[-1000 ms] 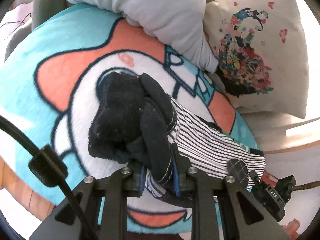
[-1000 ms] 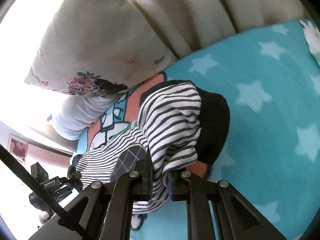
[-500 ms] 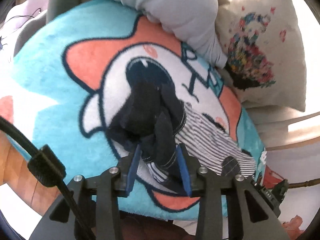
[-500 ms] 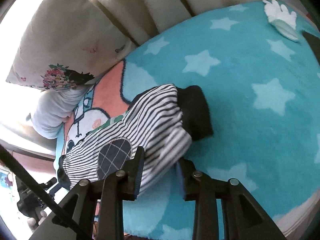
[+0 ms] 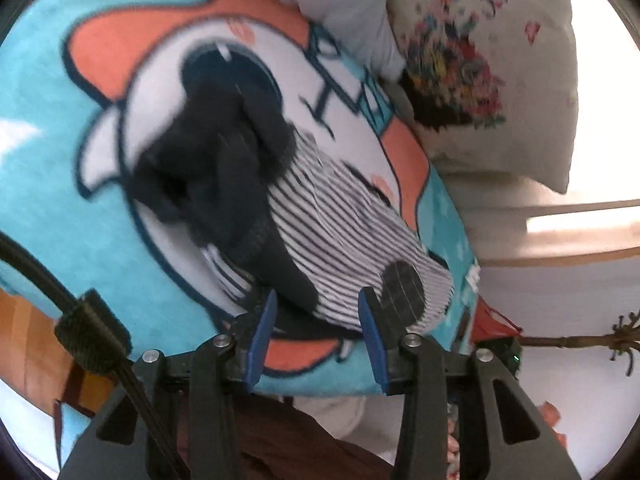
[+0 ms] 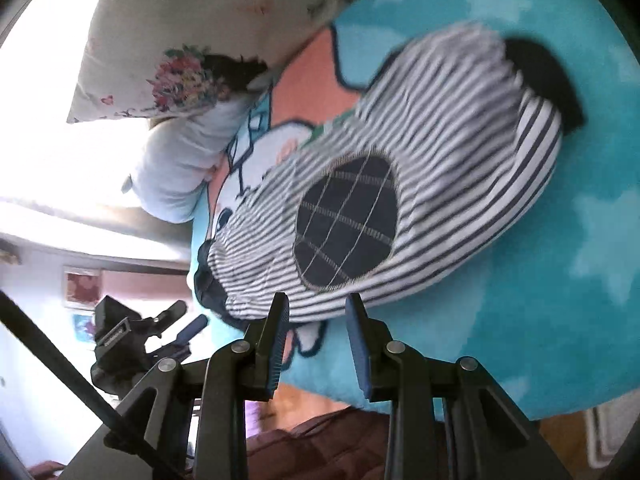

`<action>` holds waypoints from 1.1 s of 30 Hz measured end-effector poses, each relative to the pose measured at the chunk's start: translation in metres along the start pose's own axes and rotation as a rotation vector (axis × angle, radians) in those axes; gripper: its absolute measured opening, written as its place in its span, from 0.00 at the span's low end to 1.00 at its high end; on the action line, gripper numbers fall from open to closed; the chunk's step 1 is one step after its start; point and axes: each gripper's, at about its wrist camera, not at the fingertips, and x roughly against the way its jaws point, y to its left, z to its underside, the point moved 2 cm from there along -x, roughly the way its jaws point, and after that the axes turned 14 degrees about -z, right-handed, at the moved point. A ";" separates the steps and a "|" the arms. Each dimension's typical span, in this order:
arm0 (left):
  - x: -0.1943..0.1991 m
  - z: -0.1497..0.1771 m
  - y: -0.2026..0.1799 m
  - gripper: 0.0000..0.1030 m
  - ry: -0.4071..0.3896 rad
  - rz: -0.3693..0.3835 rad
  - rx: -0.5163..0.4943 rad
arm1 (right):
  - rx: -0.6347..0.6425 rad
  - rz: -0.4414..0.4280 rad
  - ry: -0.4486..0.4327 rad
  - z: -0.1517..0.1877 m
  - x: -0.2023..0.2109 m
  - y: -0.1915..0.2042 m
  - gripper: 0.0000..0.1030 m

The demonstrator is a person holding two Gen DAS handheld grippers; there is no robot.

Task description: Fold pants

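Lying on the blue cartoon blanket (image 5: 80,208), the striped pants (image 5: 344,236) make a small bundle that both tongs face with nothing in their grip.

Starting at the left, the left tongs (image 5: 316,332) stand open, the blue pads well apart, with the near edge of the pants just ahead of the gap and touching neither pad, as far as the blur lets me judge. From this side the dark waistband end (image 5: 216,172) bunches up at the far left of the pants, and the striped cloth runs away to the right toward the round dark patch (image 5: 402,292). The floral pillow (image 5: 480,64) sits beyond the pants on the right, with a pale grey cushion (image 5: 344,4) beside it.

The right tongs (image 6: 316,332) are likewise open and empty. Here the pants (image 6: 460,184) lie just ahead of the fingertips, the patch (image 6: 344,220) nearly straight in front, a dark cuff (image 6: 544,80) at the far right end.

The long axis of the pants runs roughly between the two tongs, one at each end. Neither looks clearly nearer. The fold looks already laid; any further fold would probably call for gripping both ends again.
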 end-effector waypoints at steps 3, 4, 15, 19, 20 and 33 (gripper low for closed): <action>-0.009 0.002 -0.008 0.40 0.024 -0.003 -0.019 | -0.018 0.005 -0.015 0.004 -0.005 -0.003 0.30; -0.011 0.002 -0.009 0.41 0.028 -0.007 -0.019 | -0.017 0.014 -0.022 0.004 -0.006 -0.003 0.30; -0.037 -0.011 -0.009 0.19 0.075 -0.038 -0.003 | 0.009 0.129 -0.041 -0.009 -0.002 -0.003 0.10; -0.030 -0.015 -0.013 0.19 0.051 -0.020 -0.007 | 0.141 0.090 0.007 -0.003 -0.005 0.025 0.14; -0.030 -0.016 -0.013 0.19 0.049 -0.017 -0.005 | 0.207 0.096 0.039 0.000 -0.011 0.037 0.28; -0.020 -0.028 -0.026 0.19 0.012 0.002 -0.013 | 0.738 0.523 0.228 0.024 -0.085 0.057 0.15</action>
